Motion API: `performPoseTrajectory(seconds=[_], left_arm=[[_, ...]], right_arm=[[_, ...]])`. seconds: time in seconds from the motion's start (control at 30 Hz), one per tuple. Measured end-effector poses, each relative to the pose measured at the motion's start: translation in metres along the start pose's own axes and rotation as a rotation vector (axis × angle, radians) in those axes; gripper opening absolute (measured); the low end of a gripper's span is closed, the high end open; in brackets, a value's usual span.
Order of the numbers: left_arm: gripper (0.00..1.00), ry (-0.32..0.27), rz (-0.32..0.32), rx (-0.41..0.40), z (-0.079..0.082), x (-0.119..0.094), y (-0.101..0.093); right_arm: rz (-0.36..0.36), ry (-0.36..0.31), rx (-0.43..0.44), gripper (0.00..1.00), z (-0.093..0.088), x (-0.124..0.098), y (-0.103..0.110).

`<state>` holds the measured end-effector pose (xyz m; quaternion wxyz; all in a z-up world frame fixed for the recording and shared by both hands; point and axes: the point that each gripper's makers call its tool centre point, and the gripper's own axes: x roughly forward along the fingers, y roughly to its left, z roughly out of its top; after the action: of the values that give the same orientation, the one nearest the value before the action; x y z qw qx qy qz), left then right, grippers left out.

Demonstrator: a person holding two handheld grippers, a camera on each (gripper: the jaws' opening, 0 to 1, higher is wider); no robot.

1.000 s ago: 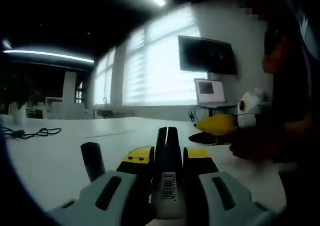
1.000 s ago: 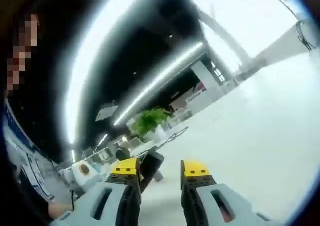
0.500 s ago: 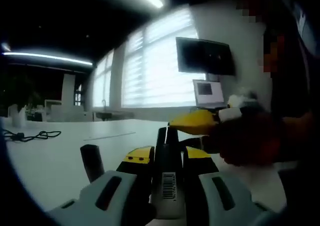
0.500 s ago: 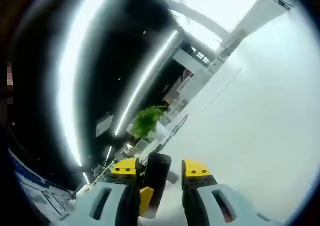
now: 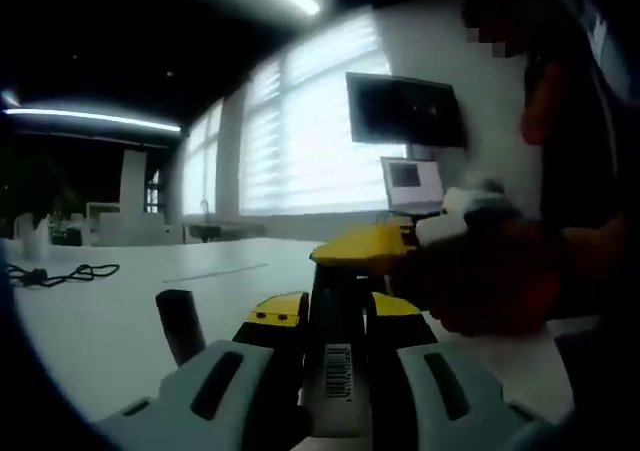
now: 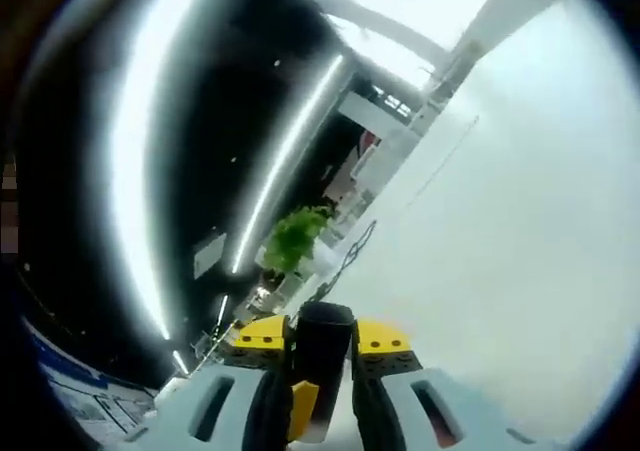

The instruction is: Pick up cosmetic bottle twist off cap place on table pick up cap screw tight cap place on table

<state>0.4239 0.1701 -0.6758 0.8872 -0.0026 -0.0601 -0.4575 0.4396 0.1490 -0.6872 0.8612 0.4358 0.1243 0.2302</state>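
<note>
Where the left gripper (image 5: 337,316) rises from the bottom of the left gripper view, its yellow-tipped jaws are clamped on the cosmetic bottle (image 5: 336,366), a dark, upright body with a barcode label on the side facing the camera. The bottle stands straight between the jaws and reaches a little past their tips. Right over its top end sits the yellow tip of the right gripper (image 5: 365,246), coming in from the right with a person's hand (image 5: 495,291) wrapped around it; whether that tip touches the bottle there cannot be told from this side. Just left of the left gripper a dark cap (image 5: 180,321) stands on the white table (image 5: 100,321), apart from the jaws. Farther out on the table, to the far left, lies a black cable (image 5: 60,270). Beyond, ahead and to the right, a laptop (image 5: 412,183) sits below a dark wall screen (image 5: 403,109), beside bright windows.

In the right gripper view, the right gripper (image 6: 322,343) has its jaws drawn narrow around the dark rounded top of the bottle (image 6: 320,366), which fills the gap between them. Far ahead and slightly left stands a green plant (image 6: 294,237).
</note>
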Motion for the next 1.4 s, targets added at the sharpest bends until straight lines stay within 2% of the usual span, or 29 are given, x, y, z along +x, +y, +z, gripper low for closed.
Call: performPoseTrajectory(seconds=[0.27, 0.53, 0.93, 1.17, 1.27, 1.4], left_arm=[[0.13, 0.014, 0.01, -0.011, -0.002, -0.001, 0.002], [0.13, 0.032, 0.015, 0.001, -0.004, -0.004, 0.002], [0.17, 0.041, 0.039, -0.003, -0.004, -0.014, 0.006], [0.17, 0.049, 0.033, -0.007, -0.003, -0.021, 0.005], [0.18, 0.05, 0.032, -0.009, -0.002, -0.025, 0.005], [0.18, 0.055, 0.027, -0.013, -0.001, -0.029, 0.003]], right_arm=[[0.001, -0.015, -0.059, 0.12, -0.001, -0.001, 0.009], [0.009, -0.001, -0.106, 0.12, -0.005, -0.002, 0.014], [0.059, 0.01, -0.377, 0.11, -0.007, -0.001, 0.034], [0.112, 0.017, -0.516, 0.11, -0.016, -0.001, 0.058], [0.145, 0.02, -0.612, 0.11, -0.021, -0.002, 0.069], [0.163, 0.025, -0.682, 0.11, -0.026, -0.003, 0.076]])
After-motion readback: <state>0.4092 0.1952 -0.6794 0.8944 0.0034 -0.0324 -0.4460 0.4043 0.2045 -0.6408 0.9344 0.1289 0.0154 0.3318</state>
